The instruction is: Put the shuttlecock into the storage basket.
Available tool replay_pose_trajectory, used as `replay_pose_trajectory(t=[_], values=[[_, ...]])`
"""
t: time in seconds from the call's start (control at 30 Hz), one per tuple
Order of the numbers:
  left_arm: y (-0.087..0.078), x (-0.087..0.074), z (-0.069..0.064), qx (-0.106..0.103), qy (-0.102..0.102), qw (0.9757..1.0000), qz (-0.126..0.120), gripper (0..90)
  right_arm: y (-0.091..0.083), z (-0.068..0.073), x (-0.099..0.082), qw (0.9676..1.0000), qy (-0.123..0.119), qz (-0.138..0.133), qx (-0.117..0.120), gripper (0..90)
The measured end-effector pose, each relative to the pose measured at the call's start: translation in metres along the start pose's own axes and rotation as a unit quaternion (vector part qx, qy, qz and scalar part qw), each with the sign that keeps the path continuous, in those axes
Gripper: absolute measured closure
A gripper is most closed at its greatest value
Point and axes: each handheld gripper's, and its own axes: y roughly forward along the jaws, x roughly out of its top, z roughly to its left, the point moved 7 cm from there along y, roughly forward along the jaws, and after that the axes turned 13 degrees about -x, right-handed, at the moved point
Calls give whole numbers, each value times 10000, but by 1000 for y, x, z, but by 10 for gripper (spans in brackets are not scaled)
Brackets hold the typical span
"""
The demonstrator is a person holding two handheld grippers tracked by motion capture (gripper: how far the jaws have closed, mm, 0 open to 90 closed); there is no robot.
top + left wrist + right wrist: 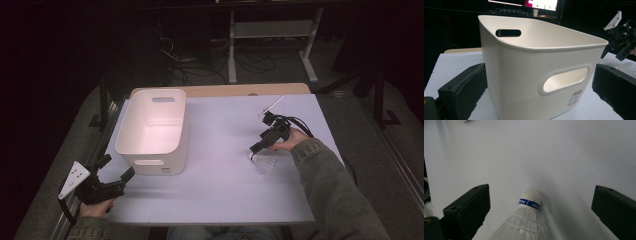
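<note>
Shuttlecock not yet gripped
Right gripper (257, 148) fingers apart around white feathered shuttlecock (524, 220) on worktop; white plastic bin (152, 131) waits at nine o'clock.

Table (220, 195) surface: a wide bare strip is seen along the near edge and through the middle. The left half is blocked by a white bin (152, 131), standing near the far left corner, open at the top. The left gripper (120, 172) is held at the near left corner, jaws spread, close before the bin's near wall. A shuttlecock (524, 220) lies toward the right edge, between the spread jaws of the right gripper (255, 148), untouched on both sides.
</note>
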Motion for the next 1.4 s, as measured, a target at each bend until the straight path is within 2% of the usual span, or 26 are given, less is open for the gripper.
replay_pose_trajectory(t=[0.03, 0.07, 0.3, 0.83, 1.03, 1.17, 1.4], values=[[0, 0, 0, -2, 16, 10000, 13, 0, 1, 0, 1, 10000, -39, -27, 19, 32], [0, 0, 0, -4, 12, 10000, 9, 0, 1, 1, 0, 10000, 28, 49, 43, 41], [0, 0, 0, 18, -5, 10000, 18, 0, 7, 4, -3, 9994, 67, 262, 207, 61], [0, 0, 1, 27, -12, 10000, 16, 0, 20, 10, -4, 9983, 34, 536, 227, 95], [0, 0, 0, 6, 12, 10000, 30, 0, 21, 9, -8, 9965, 184, 757, 313, 212], [0, 0, 0, 7, -6, 10000, 14, 0, 20, 11, -8, 9952, 249, 822, 472, 321], [-1, 0, 0, -9, 6, 10000, 2, 0, 22, 13, -8, 9939, 338, 930, 496, 405]])
